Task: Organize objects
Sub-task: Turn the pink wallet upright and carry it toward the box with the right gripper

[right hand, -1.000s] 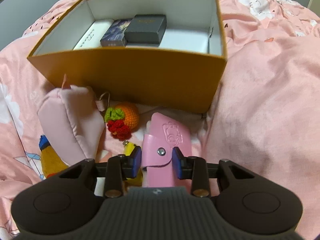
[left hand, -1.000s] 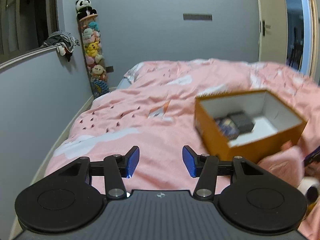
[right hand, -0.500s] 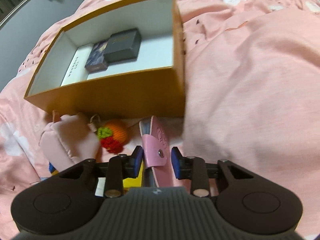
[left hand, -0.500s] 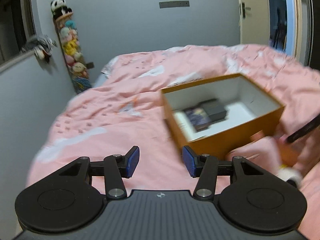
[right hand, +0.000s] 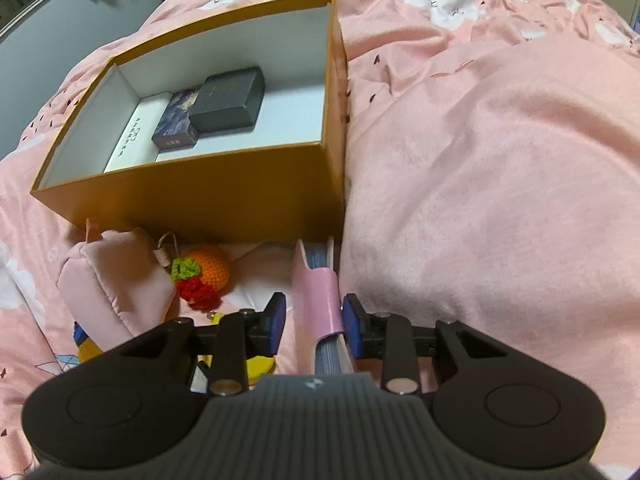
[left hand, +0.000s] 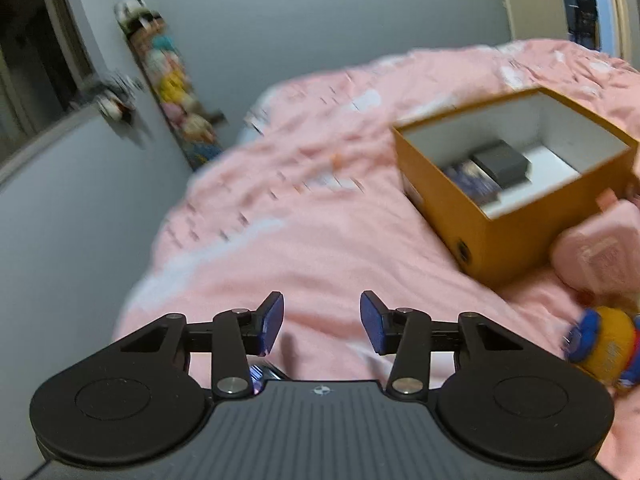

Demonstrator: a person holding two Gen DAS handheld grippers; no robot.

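Observation:
An open orange box (right hand: pixel 224 196) with a white inside lies on the pink bedspread; it also shows in the left wrist view (left hand: pixel 496 220). Inside lie a dark grey box (right hand: pixel 230 98), a dark blue box (right hand: pixel 178 122) and a white box (right hand: pixel 132 142). My right gripper (right hand: pixel 314 322) holds a pink notebook (right hand: pixel 318 292) on edge between its fingers, just in front of the box. The right pad touches it; a small gap shows at the left pad. My left gripper (left hand: pixel 322 322) is open and empty above the bedspread, left of the box.
In front of the box lie a pink pouch (right hand: pixel 108 276), a crocheted orange with red berries (right hand: pixel 204 274) and a yellow and blue plush toy (left hand: pixel 604 350). A raised fold of duvet (right hand: pixel 500 184) lies right of the box. A grey wall (left hand: pixel 60 200) runs along the bed's left.
The right gripper has turned the pink notebook from flat to standing on edge and lifted it. The left gripper has swung, with the box shifting in its view.

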